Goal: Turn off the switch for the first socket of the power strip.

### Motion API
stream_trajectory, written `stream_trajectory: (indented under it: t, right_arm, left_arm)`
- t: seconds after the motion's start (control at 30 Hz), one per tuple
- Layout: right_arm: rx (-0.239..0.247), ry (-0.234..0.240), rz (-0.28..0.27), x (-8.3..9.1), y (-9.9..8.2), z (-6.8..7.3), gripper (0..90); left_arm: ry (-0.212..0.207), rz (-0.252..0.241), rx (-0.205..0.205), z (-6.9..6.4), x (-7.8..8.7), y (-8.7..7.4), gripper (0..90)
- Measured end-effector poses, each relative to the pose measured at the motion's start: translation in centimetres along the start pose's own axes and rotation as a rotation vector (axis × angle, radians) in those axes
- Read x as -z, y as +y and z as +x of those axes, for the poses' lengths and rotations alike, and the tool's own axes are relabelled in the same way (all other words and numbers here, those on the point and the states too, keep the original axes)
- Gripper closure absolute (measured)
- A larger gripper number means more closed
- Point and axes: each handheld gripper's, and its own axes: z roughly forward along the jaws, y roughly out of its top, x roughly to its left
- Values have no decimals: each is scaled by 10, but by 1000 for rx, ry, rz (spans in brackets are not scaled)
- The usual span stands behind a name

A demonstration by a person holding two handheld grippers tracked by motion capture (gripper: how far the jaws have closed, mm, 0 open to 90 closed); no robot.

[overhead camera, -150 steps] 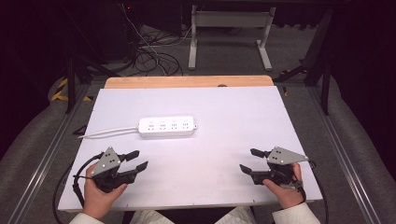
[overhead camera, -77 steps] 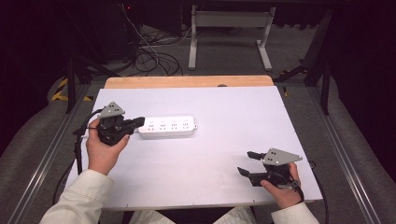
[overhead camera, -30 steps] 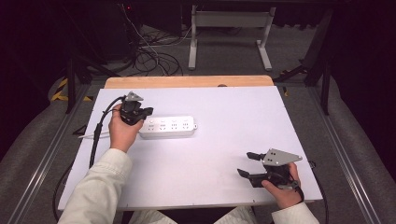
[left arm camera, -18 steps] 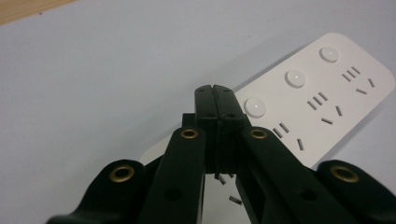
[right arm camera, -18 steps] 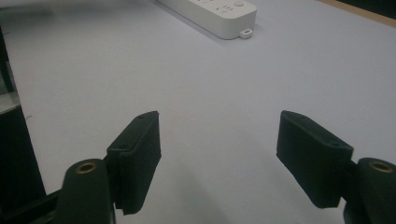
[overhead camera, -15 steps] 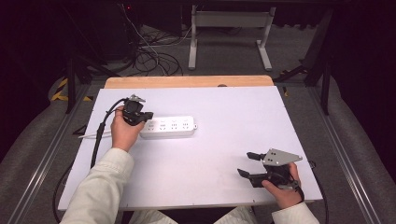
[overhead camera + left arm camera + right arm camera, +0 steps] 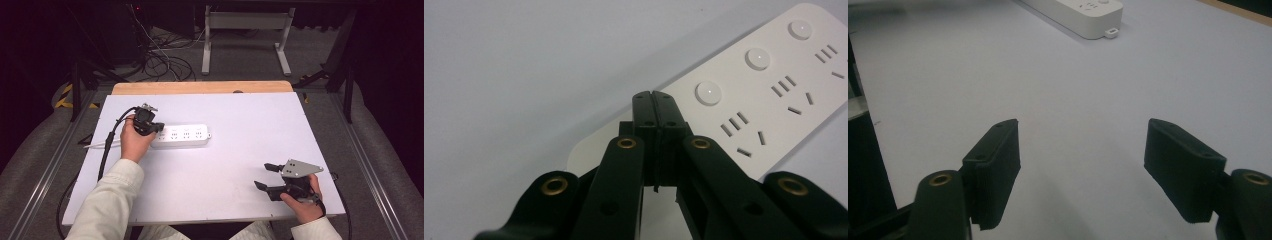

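Observation:
A white power strip with several round buttons and sockets lies on the white table, left of centre. My left gripper is shut with nothing between its jaws, and its tip hovers at the strip's left end. In the left gripper view the closed tips sit over that end of the power strip, just short of the nearest round button. My right gripper rests open near the table's front right. In the right gripper view its gripper points across bare tabletop toward the strip's far end.
The strip's white cord runs off toward the left edge of the table. A black cable trails from my left gripper down past the sleeve. Beyond the table's wooden far edge are tangled cables and a metal stand on the floor.
My left gripper has moved from the front left of the table up to the strip's left end, then shifted little over the last second. The right gripper has stayed in place.

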Motion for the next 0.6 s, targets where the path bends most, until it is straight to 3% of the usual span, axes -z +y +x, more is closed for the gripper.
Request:
stream_trajectory:
  t: [0.6]
  right_arm:
    - [4,-1,4,0,0,0,310]
  left_arm:
    - [18,-8,-22,-2,-3,-1,900]
